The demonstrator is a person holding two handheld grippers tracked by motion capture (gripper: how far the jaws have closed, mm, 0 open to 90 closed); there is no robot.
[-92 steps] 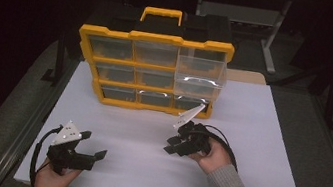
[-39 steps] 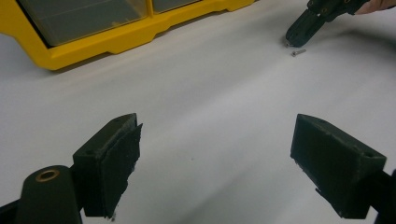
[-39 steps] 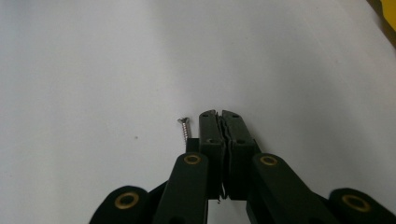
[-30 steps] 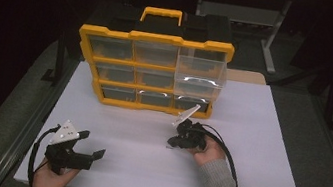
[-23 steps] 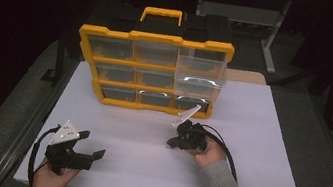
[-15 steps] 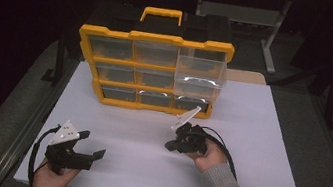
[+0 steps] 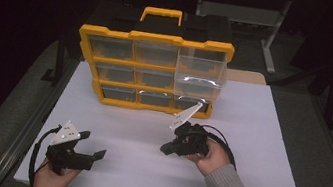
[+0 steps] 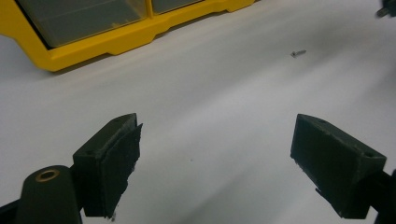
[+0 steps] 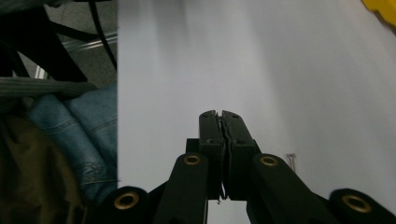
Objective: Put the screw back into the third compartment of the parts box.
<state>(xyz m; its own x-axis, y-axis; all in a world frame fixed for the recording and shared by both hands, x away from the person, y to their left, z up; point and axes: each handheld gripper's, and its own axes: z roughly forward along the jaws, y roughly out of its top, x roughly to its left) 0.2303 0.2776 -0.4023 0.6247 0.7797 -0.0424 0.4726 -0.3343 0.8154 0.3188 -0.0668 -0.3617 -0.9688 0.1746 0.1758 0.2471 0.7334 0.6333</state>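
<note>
Yellow organizer (image 7: 154, 61) stands on white table (image 7: 258, 138). Left gripper (image 7: 94, 155), well before it, gapes; right gripper (image 7: 168, 149), nearer, is clenched empty.

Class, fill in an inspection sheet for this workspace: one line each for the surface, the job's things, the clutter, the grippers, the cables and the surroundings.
Surface: white tabletop, flat and mostly bare.
Job's things: yellow drawer organiser upright at the far side; its top-right clear drawer is pulled out. A small screw lies loose on the table.
Clutter: nothing seen.
Grippers: left gripper open, jaws wide apart, near the table's front left. Right gripper shut, jaws pressed together, nothing seen held between them.
Cables: black cable loops behind the right hand; another by the left hand.
Surroundings: dark room, metal frame legs behind the table.
</note>
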